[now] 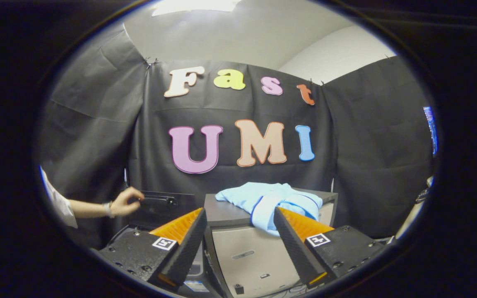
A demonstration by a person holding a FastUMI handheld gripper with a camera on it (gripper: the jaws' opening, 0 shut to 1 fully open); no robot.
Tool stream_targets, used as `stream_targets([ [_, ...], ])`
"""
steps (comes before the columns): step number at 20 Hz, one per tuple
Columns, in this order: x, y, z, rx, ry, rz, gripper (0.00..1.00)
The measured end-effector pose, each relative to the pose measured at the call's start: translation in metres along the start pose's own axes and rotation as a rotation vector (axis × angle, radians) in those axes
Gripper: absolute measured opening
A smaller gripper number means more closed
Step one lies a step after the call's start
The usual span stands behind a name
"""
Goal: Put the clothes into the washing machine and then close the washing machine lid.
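Open and empty, our gripper (238,231) faces the light blue shirt (269,200) at centre frame atop a cabinet (226,213); we judge pickup comes next, needing an advance onto it.

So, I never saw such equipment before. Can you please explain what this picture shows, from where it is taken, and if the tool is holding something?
The camera rides on a hand-held gripper and looks forward along its two fingers, the wedge shapes at the bottom. They stand open and hold nothing. Just beyond them is a low cabinet with a dark top. A light blue garment lies crumpled on that top, and part of it hangs over the front edge, between the fingers. Beside the cabinet, a person's hand touches a dark raised panel, probably the washing machine's open lid, though I cannot be sure. Black cloth forms the booth wall behind.
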State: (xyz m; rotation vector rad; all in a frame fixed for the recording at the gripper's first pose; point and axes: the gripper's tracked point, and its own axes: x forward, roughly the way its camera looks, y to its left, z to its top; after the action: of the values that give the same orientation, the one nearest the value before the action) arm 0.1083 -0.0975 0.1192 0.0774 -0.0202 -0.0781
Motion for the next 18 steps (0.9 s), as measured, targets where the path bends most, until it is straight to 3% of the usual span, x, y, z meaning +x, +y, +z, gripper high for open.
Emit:
stream_targets([
  [7, -0.003, 0.004, -0.008, -0.027, 0.020, -0.025, 0.98],
  [16, 0.007, 0.038, -0.024, -0.039, 0.040, 0.042, 0.97],
  [18, 0.007, 0.040, -0.010, -0.018, 0.012, 0.046, 0.97],
])
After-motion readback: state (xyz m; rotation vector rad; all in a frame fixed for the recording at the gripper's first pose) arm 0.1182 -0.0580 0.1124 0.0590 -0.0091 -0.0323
